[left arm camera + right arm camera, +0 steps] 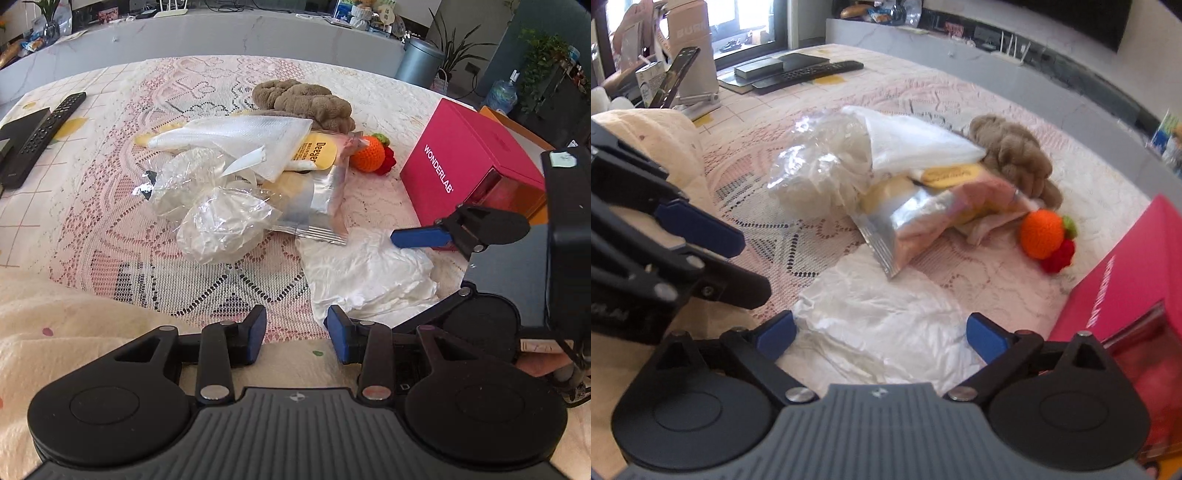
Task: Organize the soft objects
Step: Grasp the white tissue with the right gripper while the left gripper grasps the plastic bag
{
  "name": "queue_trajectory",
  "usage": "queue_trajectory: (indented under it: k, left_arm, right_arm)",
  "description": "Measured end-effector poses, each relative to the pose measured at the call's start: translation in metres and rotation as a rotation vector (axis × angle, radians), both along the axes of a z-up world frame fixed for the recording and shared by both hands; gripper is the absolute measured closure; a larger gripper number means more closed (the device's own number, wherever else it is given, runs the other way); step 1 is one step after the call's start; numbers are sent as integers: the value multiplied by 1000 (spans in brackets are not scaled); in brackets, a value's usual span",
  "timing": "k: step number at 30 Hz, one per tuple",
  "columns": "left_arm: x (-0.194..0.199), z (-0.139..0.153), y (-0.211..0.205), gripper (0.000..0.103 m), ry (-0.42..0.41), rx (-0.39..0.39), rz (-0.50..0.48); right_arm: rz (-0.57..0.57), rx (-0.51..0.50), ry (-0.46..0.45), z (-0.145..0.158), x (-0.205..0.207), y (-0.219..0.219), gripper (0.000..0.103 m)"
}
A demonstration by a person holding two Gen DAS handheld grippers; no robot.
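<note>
My right gripper [881, 336] has its fingers spread wide around the crumpled white plastic bag [882, 317] lying flat on the lace-covered bench [979, 107], not squeezing it. My left gripper [297, 334] sits just beside that bag, fingers a bit apart with nothing between them. The rest of the soft stuff is piled past it: a brown towel [306, 101], a foil snack pouch [325, 195], clear bags [225, 225] and a crochet orange [369, 153] near the pink box [469, 166].

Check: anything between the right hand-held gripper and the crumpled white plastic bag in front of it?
Nothing visible. The right hand-held gripper is open directly over the crumpled white plastic bag. The silver foil snack pouch lies just beyond, overlapping the bag's far edge.
</note>
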State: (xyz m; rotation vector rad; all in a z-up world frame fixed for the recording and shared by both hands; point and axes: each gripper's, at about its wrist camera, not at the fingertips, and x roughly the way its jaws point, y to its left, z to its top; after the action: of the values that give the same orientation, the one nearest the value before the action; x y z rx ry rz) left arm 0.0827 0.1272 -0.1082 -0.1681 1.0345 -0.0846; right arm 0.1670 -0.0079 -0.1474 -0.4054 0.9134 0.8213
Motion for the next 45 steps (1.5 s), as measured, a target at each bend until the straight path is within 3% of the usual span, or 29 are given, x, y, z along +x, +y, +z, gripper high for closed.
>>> queue_trajectory:
  k: [5, 10, 12, 17, 26, 28, 32, 39, 45]
  left_arm:
    - [3, -3, -3, 57, 16, 21, 0]
    - [3, -3, -2, 57, 14, 19, 4]
    - [3, -3, -2, 57, 12, 18, 6]
    - [1, -1, -3, 57, 0, 18, 12]
    - [-9, 9, 0, 57, -85, 2, 61]
    - [-12, 14, 5, 45, -131, -13, 105]
    - [-8, 24, 16, 30, -211, -32, 204]
    - [29, 17, 29, 18, -203, -26, 294]
    - [43, -6, 44, 18, -106, -91, 383]
  right_arm:
    - [-34, 17, -11, -3, -4, -3, 14]
    - [-77, 24, -52, 1, -5, -11, 44]
    - [-96, 17, -70, 4, -4, -13, 70]
    - [-104, -2, -101, 6, -8, -14, 88]
    - [-257, 68, -145, 44, -32, -42, 91]
    - [-283, 90, -176, 55, -34, -47, 91]
    - [-296, 122, -242, 73, -29, -41, 91]
    - [-337, 86, -246, 51, 7, -16, 91]
    - [-336, 57, -199, 22, 13, -12, 88]
